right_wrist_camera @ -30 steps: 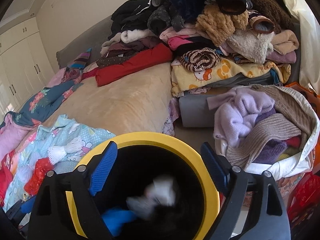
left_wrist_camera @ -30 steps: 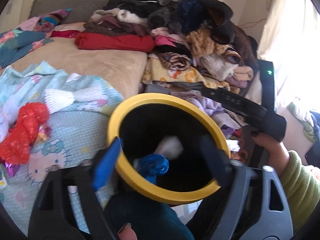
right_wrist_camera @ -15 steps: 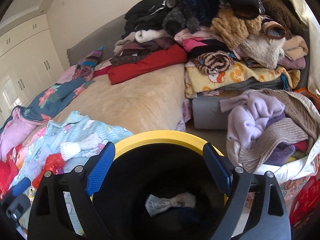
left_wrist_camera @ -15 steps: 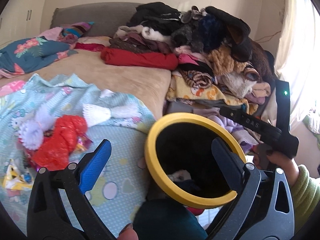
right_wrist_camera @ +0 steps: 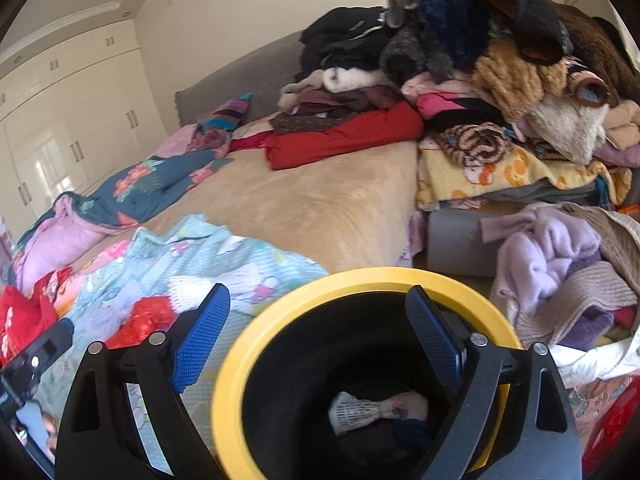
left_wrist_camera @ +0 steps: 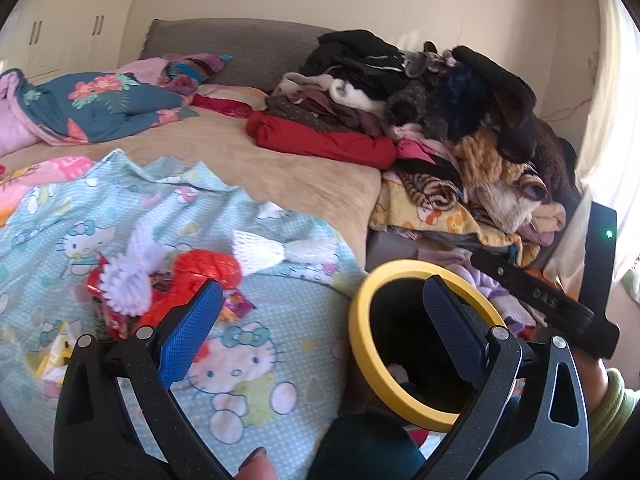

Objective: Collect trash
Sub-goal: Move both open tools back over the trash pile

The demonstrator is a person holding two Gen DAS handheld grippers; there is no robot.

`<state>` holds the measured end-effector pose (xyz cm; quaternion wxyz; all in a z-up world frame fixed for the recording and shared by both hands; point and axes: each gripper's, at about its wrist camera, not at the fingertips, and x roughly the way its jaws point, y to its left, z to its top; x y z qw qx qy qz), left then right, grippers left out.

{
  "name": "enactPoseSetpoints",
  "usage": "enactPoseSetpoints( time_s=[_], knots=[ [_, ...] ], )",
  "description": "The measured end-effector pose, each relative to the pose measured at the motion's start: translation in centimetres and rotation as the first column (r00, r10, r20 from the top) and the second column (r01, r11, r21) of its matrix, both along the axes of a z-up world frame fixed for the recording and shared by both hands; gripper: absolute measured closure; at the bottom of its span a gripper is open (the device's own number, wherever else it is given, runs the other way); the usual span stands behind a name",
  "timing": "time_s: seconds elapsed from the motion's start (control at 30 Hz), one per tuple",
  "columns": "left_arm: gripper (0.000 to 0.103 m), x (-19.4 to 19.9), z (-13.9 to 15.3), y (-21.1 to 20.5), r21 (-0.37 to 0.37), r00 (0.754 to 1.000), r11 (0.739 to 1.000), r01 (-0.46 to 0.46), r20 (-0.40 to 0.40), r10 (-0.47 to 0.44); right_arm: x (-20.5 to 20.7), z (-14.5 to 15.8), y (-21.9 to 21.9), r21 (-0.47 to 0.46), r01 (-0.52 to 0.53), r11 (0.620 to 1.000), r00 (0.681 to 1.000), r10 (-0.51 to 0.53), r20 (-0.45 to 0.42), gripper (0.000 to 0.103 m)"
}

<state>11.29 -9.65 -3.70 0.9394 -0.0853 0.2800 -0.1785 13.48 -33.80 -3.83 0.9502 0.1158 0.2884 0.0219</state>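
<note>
Covering most of the room, a bed (left_wrist_camera: 280, 168) with a tan blanket runs back to a grey headboard (left_wrist_camera: 240, 44), with cream wardrobe doors (right_wrist_camera: 60, 120) at the far left. A light blue cartoon-print sheet (left_wrist_camera: 248, 364) lies on the near left, carrying scattered trash: a red crumpled bag (left_wrist_camera: 200, 272), a white mesh wrapper (left_wrist_camera: 260, 248) and small bright wrappers (left_wrist_camera: 236, 306). Heaped clothes (left_wrist_camera: 440, 112) crowd the far right. A black bin with a yellow rim (right_wrist_camera: 360, 276) stands near, just beside the bed's right edge, holding a white wrapper (right_wrist_camera: 372, 406). The left gripper (left_wrist_camera: 316, 328) has its jaws spread wide with nothing between them. The right gripper (right_wrist_camera: 316, 336) is likewise wide open and empty above the bin.
</note>
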Motion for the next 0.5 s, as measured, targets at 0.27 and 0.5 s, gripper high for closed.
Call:
enactPoseSetpoints(
  time_s=[0.27, 0.5],
  knots=[
    [0.011, 0.6, 0.2, 3.2, -0.027, 0.997, 0.997, -0.072, 0.004, 0.072, 0.8, 0.3, 4.2, -0.027, -0.126, 0.992, 0.992, 0.126, 0.004, 0.016],
    [0.011, 1.1, 0.0, 6.5, -0.054, 0.989, 0.987, -0.151, -0.002, 0.151, 2.5, 0.1, 7.5, -0.047, -0.211, 0.976, 0.978, 0.21, -0.023, 0.016]
  ],
)
